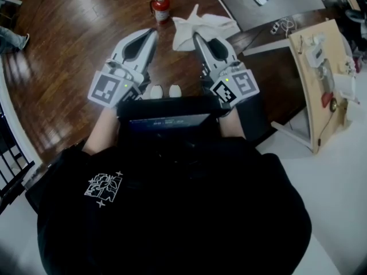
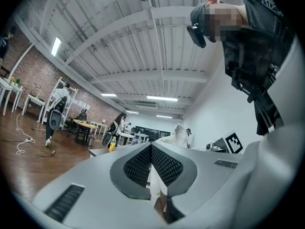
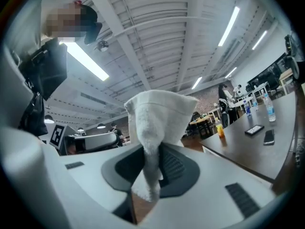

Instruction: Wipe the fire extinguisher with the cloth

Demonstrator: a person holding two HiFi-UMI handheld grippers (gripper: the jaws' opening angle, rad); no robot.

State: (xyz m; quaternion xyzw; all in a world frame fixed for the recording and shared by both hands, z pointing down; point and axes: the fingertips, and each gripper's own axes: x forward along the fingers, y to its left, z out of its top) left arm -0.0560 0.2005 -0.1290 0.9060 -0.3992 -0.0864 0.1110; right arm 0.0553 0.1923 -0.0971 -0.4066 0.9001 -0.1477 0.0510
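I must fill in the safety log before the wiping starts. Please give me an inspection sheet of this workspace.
Surface: dark glossy wooden plank floor.
Job's things: small red metal fire extinguisher stands on the floor, untouched; white towelling cloth hangs beside it.
Clutter: two dark flat phones on the long dark table; light wooden board carrying small devices, at the right.
Grippers: left hand-held gripper shut, nothing gripped; right hand-held gripper shut on the cloth.
Cables: loose white cable lying on the floor; second white cable on the table.
Surroundings: open hall with red brick wall; people at far desks.
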